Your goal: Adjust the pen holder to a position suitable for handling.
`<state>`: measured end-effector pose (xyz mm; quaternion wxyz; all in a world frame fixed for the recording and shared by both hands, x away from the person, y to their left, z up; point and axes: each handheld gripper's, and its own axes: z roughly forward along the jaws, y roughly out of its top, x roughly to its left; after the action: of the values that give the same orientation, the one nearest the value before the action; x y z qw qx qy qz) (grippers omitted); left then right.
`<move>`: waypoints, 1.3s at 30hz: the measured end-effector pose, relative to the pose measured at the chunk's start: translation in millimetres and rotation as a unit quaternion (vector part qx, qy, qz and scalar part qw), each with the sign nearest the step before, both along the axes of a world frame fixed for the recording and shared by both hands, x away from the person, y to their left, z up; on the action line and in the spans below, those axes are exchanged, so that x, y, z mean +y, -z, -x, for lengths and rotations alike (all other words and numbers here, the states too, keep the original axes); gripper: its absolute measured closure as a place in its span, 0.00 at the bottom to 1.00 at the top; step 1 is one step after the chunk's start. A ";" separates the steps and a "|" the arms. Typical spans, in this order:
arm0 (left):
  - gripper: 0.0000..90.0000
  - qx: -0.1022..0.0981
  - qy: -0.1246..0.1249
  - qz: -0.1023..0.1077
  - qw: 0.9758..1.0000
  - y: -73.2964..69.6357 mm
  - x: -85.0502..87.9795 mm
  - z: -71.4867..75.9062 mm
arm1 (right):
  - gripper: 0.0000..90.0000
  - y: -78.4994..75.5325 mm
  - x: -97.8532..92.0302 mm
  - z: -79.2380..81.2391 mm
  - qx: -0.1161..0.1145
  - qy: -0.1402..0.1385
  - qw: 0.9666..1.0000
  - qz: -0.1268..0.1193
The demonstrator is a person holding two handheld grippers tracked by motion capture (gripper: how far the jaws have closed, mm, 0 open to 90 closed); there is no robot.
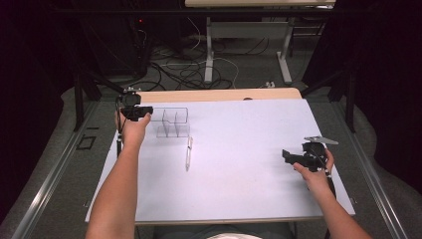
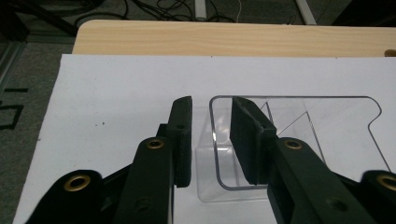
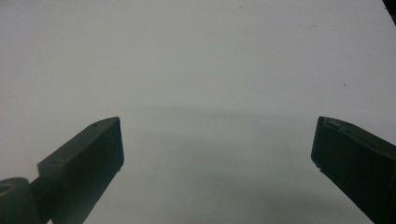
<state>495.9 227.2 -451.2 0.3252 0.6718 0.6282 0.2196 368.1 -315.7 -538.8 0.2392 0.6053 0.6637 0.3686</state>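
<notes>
- One clear plastic organizer [image 1: 173, 123] with several compartments sits on the table.
- One pen [image 1: 188, 153] lies beside it.
- One white sheet [image 1: 239, 164] covers one wooden table [image 1: 219, 94].
- Two handheld grippers: left gripper [image 1: 144, 112], right gripper [image 1: 286, 155].

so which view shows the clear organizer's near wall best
The left gripper view: the clear organizer sits close, its near wall between the left gripper's fingers. The high view shows it whole but small.
</notes>
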 end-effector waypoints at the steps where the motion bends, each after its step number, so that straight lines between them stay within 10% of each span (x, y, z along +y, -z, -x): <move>1: 0.79 0.004 0.003 -0.002 1.000 0.5 -0.1 -0.6 | 0.02 0.0 0.0 0.0 0.000 0.000 1.000 0.000; 22: 0.92 0.058 0.002 -0.023 0.998 17.5 -10.2 -10.8 | 0.05 2.6 2.6 -1.2 0.006 -0.009 1.000 0.001; 39: 0.99 0.064 -0.019 -0.030 0.997 19.6 -14.8 -10.4 | 0.06 3.5 3.2 -1.6 0.009 -0.011 1.000 0.000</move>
<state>506.3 212.4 -470.8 0.2601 0.6816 0.6537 0.2011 369.7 -312.5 -542.4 0.2289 0.6015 0.6725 0.3654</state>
